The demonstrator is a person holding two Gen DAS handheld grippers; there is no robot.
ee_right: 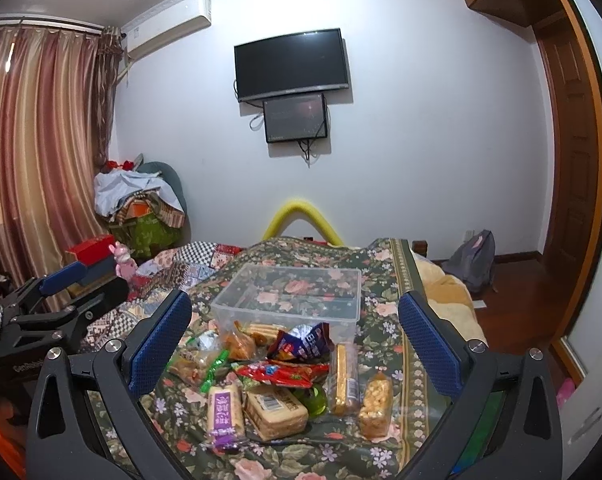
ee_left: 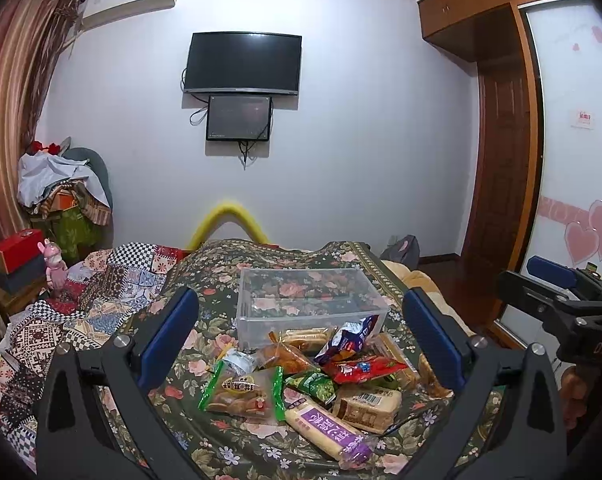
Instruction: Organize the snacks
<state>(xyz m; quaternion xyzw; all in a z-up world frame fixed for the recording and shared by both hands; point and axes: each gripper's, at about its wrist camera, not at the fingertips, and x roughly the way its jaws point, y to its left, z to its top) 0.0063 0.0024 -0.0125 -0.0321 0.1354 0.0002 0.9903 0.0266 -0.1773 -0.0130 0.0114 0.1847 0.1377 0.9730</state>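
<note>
My left claw and right claw both gape wide, empty, above a heap of snack packets on the flowered bedspread, just in front of the clear plastic box.

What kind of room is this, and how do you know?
Most likely a home bedroom. The snacks and the clear box lie on a bed with a floral cover; a TV hangs on the wall, and a wooden wardrobe stands at the right.
</note>
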